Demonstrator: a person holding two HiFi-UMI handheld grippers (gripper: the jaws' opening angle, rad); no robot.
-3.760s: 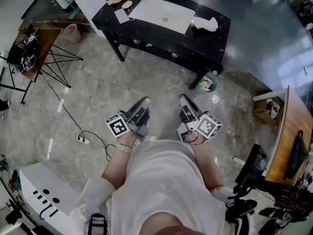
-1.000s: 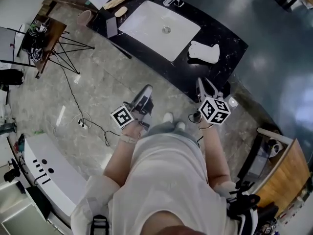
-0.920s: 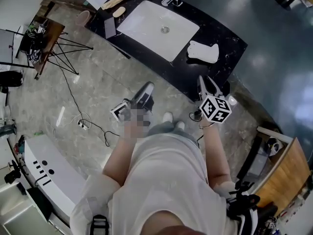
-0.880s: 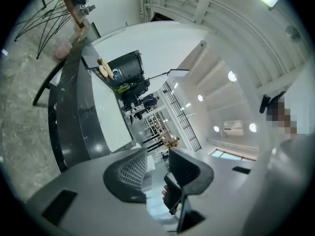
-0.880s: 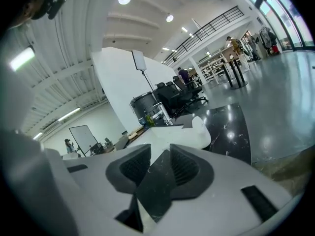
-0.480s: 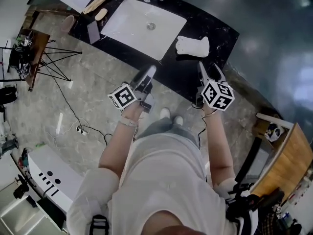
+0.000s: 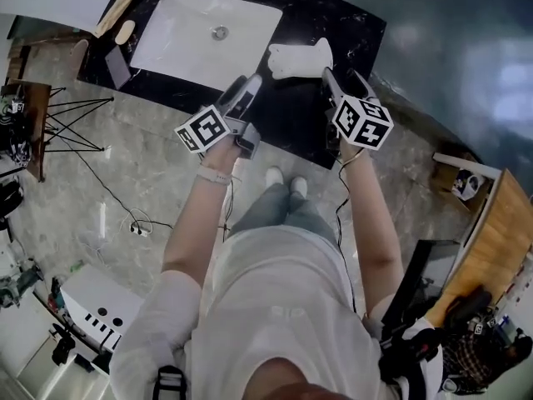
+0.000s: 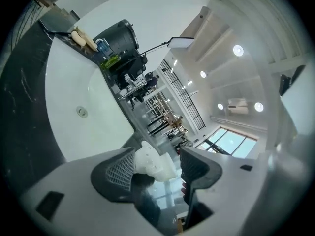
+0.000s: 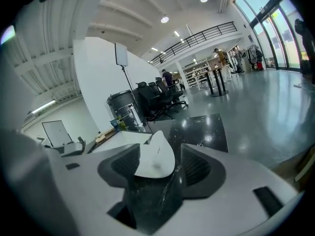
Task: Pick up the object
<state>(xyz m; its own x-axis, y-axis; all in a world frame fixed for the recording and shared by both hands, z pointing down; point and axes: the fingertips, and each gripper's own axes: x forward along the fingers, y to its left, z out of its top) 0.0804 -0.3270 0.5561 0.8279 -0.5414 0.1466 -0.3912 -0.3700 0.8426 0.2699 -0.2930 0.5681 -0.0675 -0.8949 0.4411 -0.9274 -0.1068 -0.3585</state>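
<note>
White object (image 7: 298, 59) lies on the black counter (image 7: 354, 23) right of the sink (image 7: 208, 36), long axis crosswise, just ahead between my tips. My left gripper (image 7: 248, 87) and right gripper (image 7: 342, 79) stand wide, jaws just been opening, nothing gripped; right looks slightly nearer

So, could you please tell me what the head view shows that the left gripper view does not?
Only the head view: the person's arms, shoes and a wooden tabletop. Only the left gripper view: ceiling lights and tall windows. Both: the white sink, the black counter, and the white object between the left tongs' jaws, which have just been opening, not gripping it.
</note>
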